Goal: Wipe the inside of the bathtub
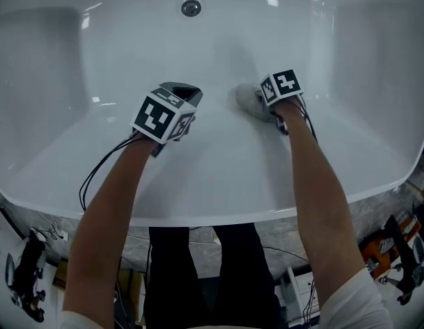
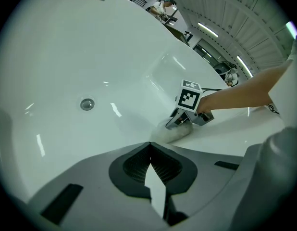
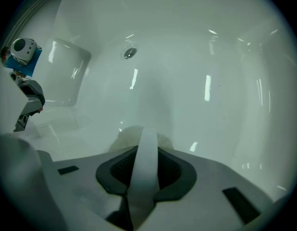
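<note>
Wiping is judged to be under way, not finished. The cloth (image 1: 248,99) is pressed against the inner surface of the bathtub (image 1: 219,208), low on the sloped near wall where it meets the floor. It is clamped in the right gripper (image 1: 264,105), whose jaws are closed on it; in the right gripper view the pale wad is seen just beyond the jaw tips. The left gripper (image 2: 149,146) is held beside it, near but apart from the cloth, over the same slope. Its jaws are drawn together with nothing between them.

No streaks, foam or dirt can be made out on the white surface, so wiped and unwiped areas cannot be told apart. The far wall, both end walls and the floor around the drain (image 1: 191,7) are judged to remain to be covered.

No standing water is seen in the bathtub. Only the cloth and the two grippers are found inside it. Whether the drain is plugged cannot be determined.
</note>
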Available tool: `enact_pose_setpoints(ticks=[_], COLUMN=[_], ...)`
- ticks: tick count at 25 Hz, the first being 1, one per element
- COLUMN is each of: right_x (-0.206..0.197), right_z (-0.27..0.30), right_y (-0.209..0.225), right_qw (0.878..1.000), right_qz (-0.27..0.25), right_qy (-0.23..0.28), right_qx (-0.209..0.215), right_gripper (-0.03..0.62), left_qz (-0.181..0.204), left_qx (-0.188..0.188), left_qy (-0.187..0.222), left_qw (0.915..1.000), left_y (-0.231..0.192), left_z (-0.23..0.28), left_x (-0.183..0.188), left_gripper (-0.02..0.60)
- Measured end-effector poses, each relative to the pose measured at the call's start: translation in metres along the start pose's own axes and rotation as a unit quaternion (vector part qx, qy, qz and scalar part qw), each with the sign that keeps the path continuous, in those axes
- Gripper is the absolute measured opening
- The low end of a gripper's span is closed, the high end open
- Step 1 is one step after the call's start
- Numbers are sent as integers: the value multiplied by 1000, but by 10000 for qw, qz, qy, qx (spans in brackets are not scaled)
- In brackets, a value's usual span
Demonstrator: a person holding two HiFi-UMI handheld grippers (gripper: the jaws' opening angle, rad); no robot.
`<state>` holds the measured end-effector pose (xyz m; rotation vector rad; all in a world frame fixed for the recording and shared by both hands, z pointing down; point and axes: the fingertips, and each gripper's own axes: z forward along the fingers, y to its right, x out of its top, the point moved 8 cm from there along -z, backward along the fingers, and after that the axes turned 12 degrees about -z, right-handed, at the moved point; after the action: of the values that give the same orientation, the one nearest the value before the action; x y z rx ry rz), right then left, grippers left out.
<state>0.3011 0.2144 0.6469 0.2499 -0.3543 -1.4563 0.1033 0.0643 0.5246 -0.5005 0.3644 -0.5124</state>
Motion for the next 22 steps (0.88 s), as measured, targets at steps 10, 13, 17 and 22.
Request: enact_pose_setpoints(ticks=[10, 13, 17, 22], right_x=[-50, -67, -81, -102], right_z=[-37, -45, -54, -68], right_y=[74, 95, 121, 151], right_qw=[9996, 9994, 9992, 9985], right_qz=[199, 217, 223, 107], right_qy=[121, 121, 87, -85], right_qx=[-179, -224, -307, -539], right_gripper=[95, 94, 94, 94], left_qz=[214, 250, 325, 409], left_qx=[-155, -232, -350, -489], left_qy=[-80, -105, -154, -160], left_qw=[9996, 9994, 9987, 9978], left_y=[64, 88, 110, 133], left_z=[56, 78, 104, 122], left_x=[26, 33, 43, 50], left_gripper=[12, 12, 12, 12])
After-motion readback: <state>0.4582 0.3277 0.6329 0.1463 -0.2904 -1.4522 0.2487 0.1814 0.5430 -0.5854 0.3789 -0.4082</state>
